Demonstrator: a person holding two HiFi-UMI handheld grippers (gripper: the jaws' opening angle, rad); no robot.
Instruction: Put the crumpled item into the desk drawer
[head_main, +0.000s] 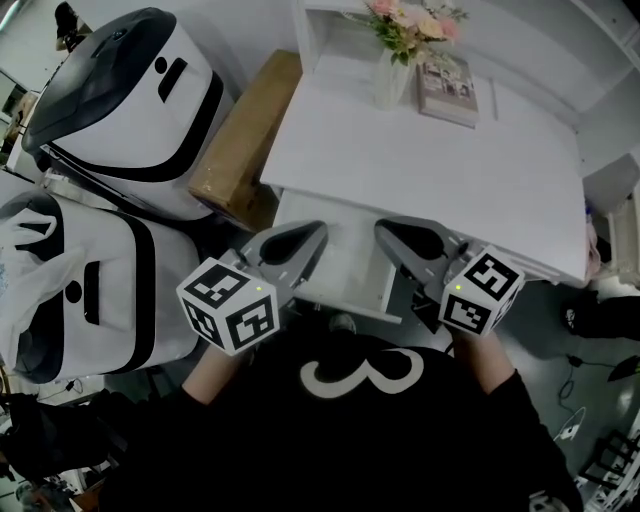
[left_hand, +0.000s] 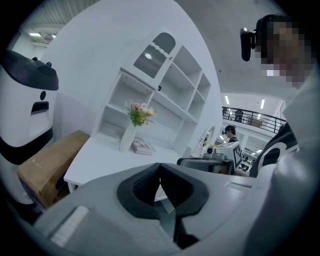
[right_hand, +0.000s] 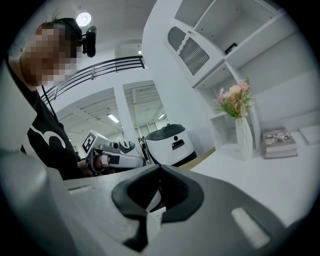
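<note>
No crumpled item shows in any view. A white desk (head_main: 430, 160) stands ahead, and a white drawer (head_main: 345, 265) looks pulled out under its front edge. My left gripper (head_main: 318, 233) hangs over the drawer's left part, its jaws together and nothing between them. My right gripper (head_main: 382, 230) hangs over the drawer's right side, also shut and empty. In the left gripper view the left gripper (left_hand: 160, 166) points toward the desk (left_hand: 100, 162) with its pads touching. In the right gripper view the right gripper (right_hand: 160, 169) has its tips closed too.
On the desk stand a vase of flowers (head_main: 392, 60) and a book (head_main: 447, 88), with a white shelf unit (left_hand: 165, 95) behind. A cardboard box (head_main: 245, 135) and two white-and-black machines (head_main: 130, 95) crowd the left. A white bag (head_main: 25, 240) lies on the nearer machine.
</note>
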